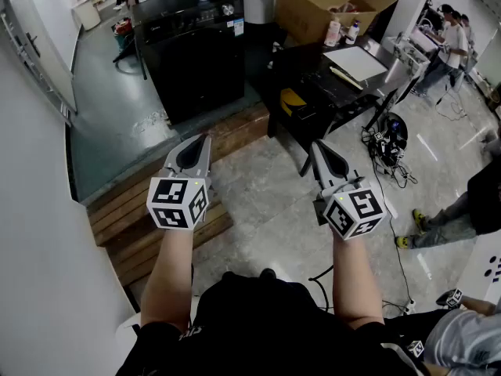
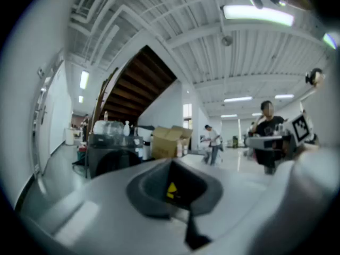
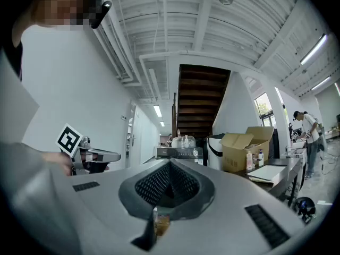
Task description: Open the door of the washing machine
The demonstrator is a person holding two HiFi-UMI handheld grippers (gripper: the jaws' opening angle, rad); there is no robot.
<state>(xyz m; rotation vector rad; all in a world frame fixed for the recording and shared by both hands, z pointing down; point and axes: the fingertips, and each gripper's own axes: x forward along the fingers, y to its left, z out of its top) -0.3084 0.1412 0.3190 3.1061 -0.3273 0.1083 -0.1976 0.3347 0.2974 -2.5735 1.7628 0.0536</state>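
Observation:
The black washing machine [image 1: 196,49] stands ahead on the grey floor, well beyond both grippers; its dark front looks closed. It also shows as a dark box in the left gripper view [image 2: 109,158], and small and far off in the right gripper view [image 3: 179,153]. My left gripper [image 1: 205,139] and right gripper [image 1: 315,147] are held side by side at arm's length, level and pointing toward the machine. Both are shut, jaws together with nothing between them [image 2: 171,162] [image 3: 170,163].
A low wooden platform [image 1: 149,210] lies between me and the machine. A black table [image 1: 329,92] with a cardboard box [image 1: 329,2] and white sheet stands right of it. Cables [image 1: 387,143] trail on the floor; people stand at right. A white wall [image 1: 39,249] runs along the left.

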